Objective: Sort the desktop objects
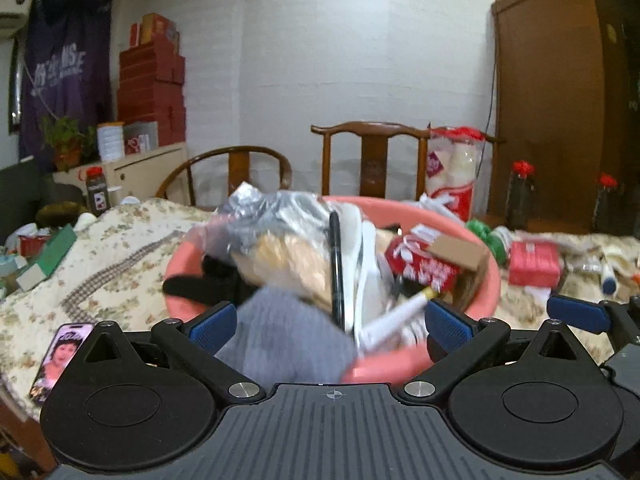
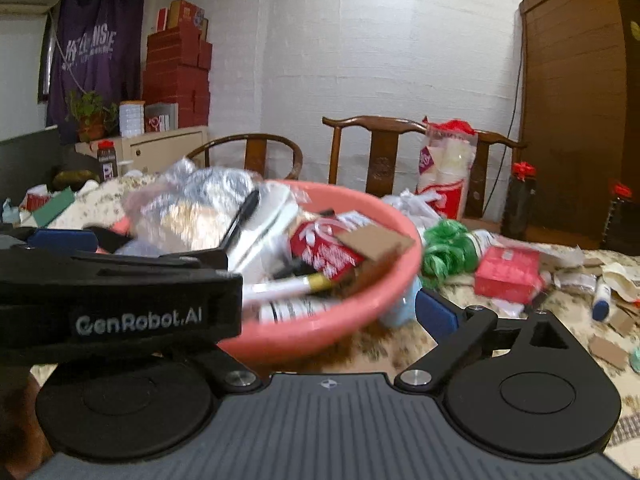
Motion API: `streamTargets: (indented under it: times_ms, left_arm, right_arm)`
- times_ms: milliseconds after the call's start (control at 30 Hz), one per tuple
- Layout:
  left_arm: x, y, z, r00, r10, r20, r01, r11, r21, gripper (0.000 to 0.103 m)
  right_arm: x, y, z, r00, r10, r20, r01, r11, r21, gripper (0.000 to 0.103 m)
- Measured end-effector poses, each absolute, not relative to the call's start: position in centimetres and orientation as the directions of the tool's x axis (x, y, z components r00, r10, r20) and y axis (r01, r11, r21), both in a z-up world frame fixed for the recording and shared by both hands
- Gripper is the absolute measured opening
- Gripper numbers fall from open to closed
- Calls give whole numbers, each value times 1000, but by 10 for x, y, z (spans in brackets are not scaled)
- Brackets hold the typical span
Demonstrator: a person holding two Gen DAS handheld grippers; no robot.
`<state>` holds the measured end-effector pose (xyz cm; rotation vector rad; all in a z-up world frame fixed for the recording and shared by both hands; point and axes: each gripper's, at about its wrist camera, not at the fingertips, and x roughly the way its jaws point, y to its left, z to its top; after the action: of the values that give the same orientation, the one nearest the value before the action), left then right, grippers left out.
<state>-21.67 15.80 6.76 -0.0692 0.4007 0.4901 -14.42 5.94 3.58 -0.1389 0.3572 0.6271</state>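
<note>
1. Two grippers face a pink basin [image 1: 486, 280] on the cloth-covered counter [image 1: 112, 248].
2. Left gripper [image 1: 330, 322]: fingers [image 1: 212, 326] spread wide, holding nothing; a grey cloth [image 1: 288, 336] and the basin's near rim lie between them.
3. Right gripper [image 2: 280, 312]: fingers [image 2: 436, 314] wide apart and empty, its left side hidden behind the left gripper's body.
4. Basin heaped: clear bag [image 1: 276, 236], black pen [image 1: 336, 264], red packet [image 1: 424, 268], white tube [image 1: 394, 322].
5. Red box [image 2: 506, 274] and green twine [image 2: 448, 250] lie on the counter, right of the basin.

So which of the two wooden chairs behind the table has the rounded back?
The left wooden chair; its back curves in a hoop, while the right wooden chair has a straight slatted back.
</note>
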Motion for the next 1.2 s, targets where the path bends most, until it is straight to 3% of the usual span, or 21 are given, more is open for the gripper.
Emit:
streamTargets:
  times_ms: [467, 867, 1200]
  left_arm:
    - [-252, 144, 41, 766, 449, -459, -507, 862, -3, 103]
    - [-249, 155, 59, 733, 519, -440, -546, 834, 74, 103]
    - [-232, 170, 65, 721, 534, -442, -575, 817, 49, 103]
  right_arm:
    - [-177, 48, 5, 706, 563, -430, -642, 765, -54, 96]
    - [-159, 58, 12, 698, 565, -439, -646, 762, -46, 97]
    - [-132, 68, 21, 696, 583, -419, -655, 755, -36, 102]
